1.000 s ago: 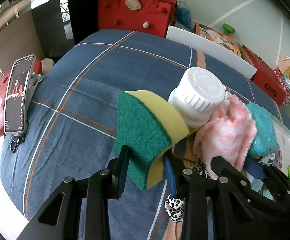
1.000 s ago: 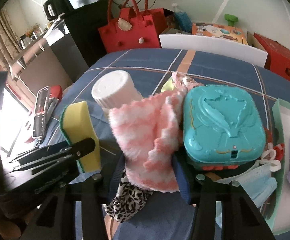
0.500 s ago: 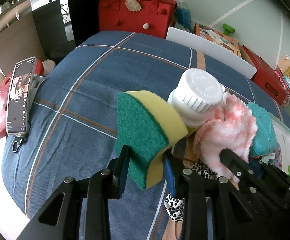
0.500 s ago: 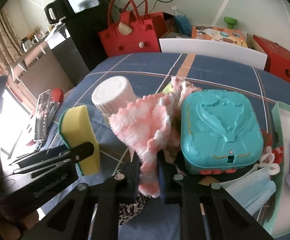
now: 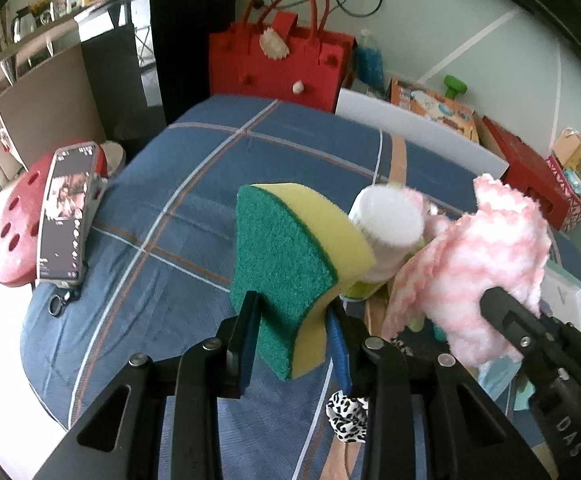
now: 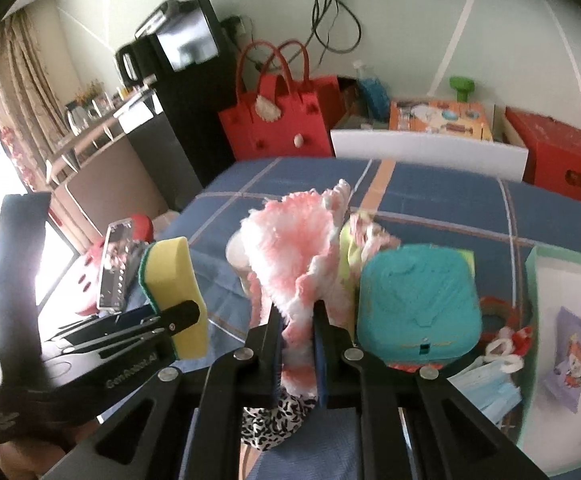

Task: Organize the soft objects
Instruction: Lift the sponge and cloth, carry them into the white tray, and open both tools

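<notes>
A yellow sponge (image 5: 286,256) with a green scouring face stands upright between the pads of my left gripper (image 5: 292,312), which is shut on its lower end and holds it above the blue plaid cover (image 5: 194,184). My right gripper (image 6: 297,320) is shut on a fluffy pink and white cloth (image 6: 298,256), whose bunched top rises above the pads while its tail hangs below. In the left wrist view the pink cloth (image 5: 486,256) hangs at the right. In the right wrist view the sponge (image 6: 174,280) sits to the left. A leopard-print fabric (image 6: 274,420) lies under the grippers.
A white-lidded jar (image 5: 386,220) and a teal plastic case (image 6: 418,300) sit just behind the cloth. Blue face masks (image 6: 490,384) and a green-edged tray (image 6: 534,280) lie at the right. A phone (image 5: 66,216) rests on a red stool at the left, and a red bag (image 5: 278,64) stands behind.
The right gripper's jaws closed on the pink cloth and lifted it off the pile. The left gripper rose a little, still holding the sponge.
</notes>
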Available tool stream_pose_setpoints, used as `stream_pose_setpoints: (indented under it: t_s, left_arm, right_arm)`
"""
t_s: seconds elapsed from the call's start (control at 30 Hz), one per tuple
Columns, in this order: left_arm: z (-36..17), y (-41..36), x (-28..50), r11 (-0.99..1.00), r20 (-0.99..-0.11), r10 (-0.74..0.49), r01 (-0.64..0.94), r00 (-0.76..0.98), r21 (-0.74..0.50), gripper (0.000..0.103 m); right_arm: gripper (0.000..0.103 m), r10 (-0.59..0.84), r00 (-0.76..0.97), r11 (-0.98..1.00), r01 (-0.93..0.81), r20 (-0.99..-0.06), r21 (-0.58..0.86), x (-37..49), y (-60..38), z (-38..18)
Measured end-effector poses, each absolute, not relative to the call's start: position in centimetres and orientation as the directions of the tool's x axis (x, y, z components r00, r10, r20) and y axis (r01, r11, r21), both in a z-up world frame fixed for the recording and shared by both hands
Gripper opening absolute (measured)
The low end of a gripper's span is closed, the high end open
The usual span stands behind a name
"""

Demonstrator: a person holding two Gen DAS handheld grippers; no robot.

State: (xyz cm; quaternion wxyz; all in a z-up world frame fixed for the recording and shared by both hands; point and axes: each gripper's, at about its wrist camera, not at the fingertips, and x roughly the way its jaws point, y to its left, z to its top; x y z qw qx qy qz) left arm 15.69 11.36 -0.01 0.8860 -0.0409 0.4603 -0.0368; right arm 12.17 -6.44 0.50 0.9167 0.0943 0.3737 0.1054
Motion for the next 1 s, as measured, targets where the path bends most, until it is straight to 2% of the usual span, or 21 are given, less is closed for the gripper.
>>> stream_pose_setpoints:
  t_s: [0.33,0.6,1.0]
  left_arm:
    - [3.6,10.3,13.8,0.994,-0.753,-0.108,0.059,0.649,-0.092,0.033]
    - [4.7,7.1,13.5,0.99,-0.736,-0.132,0.119,0.664,-0.07,0.033]
    - [6.6,-0.7,12.1,0.961,-0.726,-0.199,0.275,0.658,-0.014,0.033]
  right_arm:
    - [0.014,0.225,0.797,0.963,-0.096,-0.561,0.25,9.5,-8.8,5.1]
    - [0.014,0.146,0.823,0.963,0.009,-0.548,0.27,9.0,-12.9,6.3]
    - [0.014,-0.101,0.821,0.922,0.29,-0.563,0.258,6.8,-22.4,6.5]
